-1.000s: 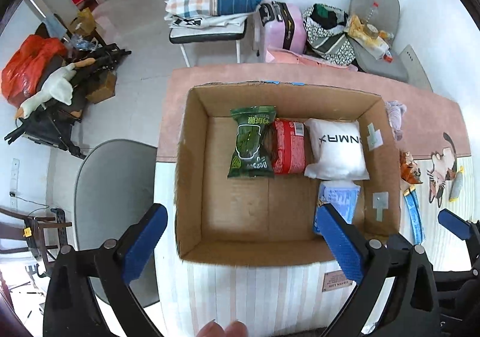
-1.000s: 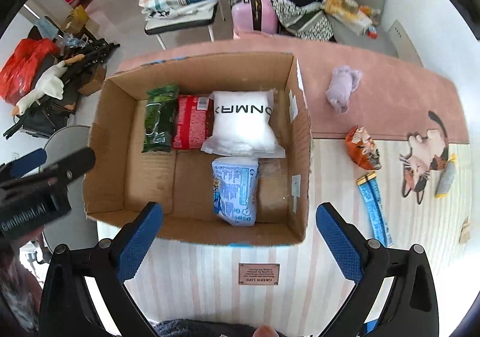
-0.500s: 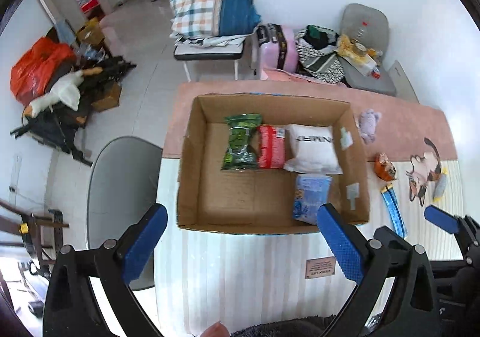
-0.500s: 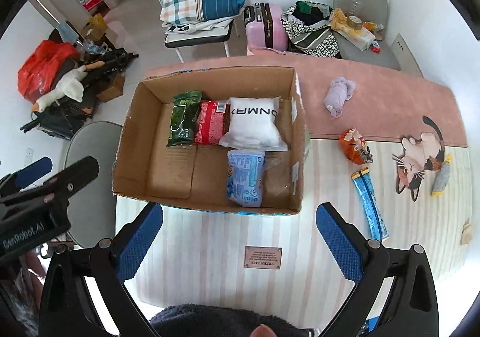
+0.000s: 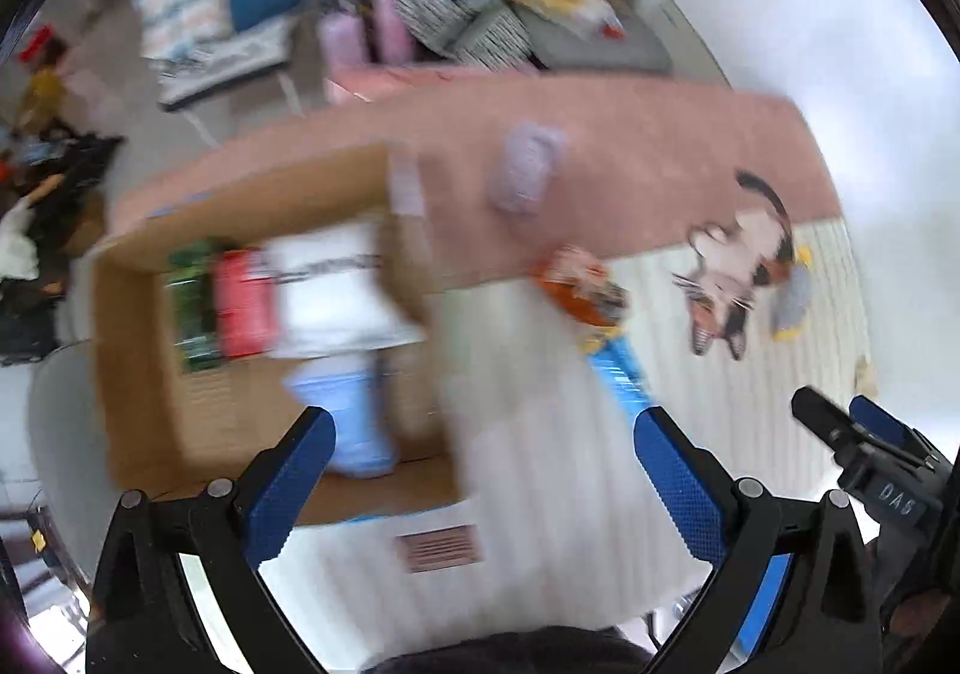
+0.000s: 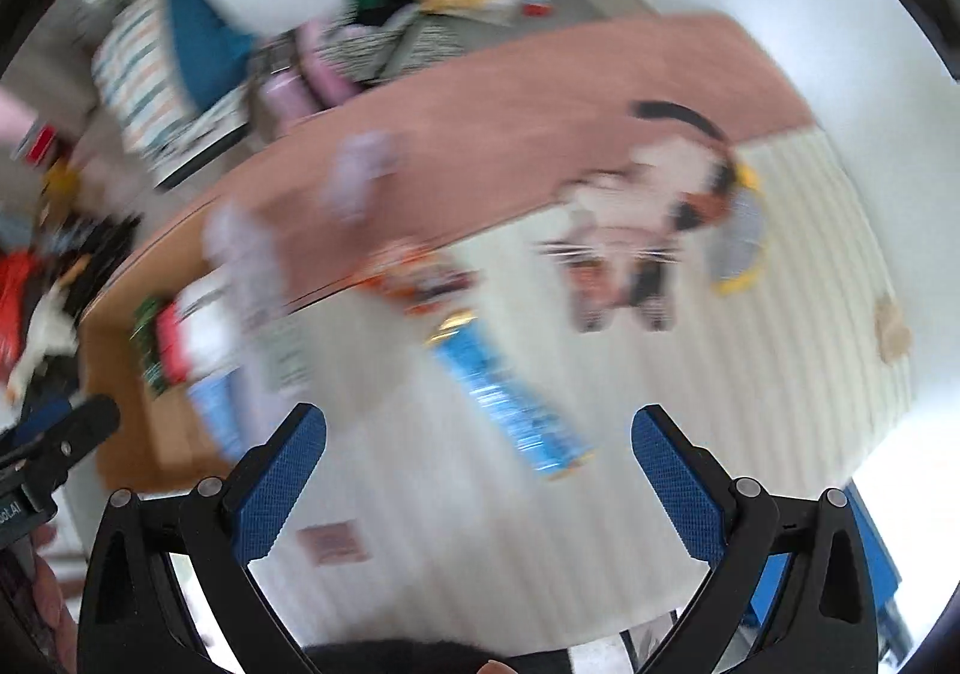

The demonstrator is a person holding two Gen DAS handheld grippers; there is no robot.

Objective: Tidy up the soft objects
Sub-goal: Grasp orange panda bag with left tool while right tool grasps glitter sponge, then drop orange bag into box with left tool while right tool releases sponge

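Four packs sit in your cardboard box [image 5: 150, 374]; purple toy [image 5: 523, 176], orange pouch [image 5: 579, 287] and blue stick pack [image 6: 510, 404] remain out, both grippers [image 5: 483, 455] [image 6: 477, 449] spread wide, empty.

Open brown cardboard box [image 5: 144, 404] sits on worktop [image 5: 540, 464], left side. Inside along far wall, left to right: green packet [image 5: 192, 308], red packet [image 5: 240, 302], white pillow pack [image 5: 330, 296]; pale blue pack [image 5: 354, 422] nearer. Right of box: lilac plush toy [image 5: 525, 176] farthest, orange snack bag [image 5: 579, 287] nearer, blue foil sachet strip [image 6: 510, 404] nearest.
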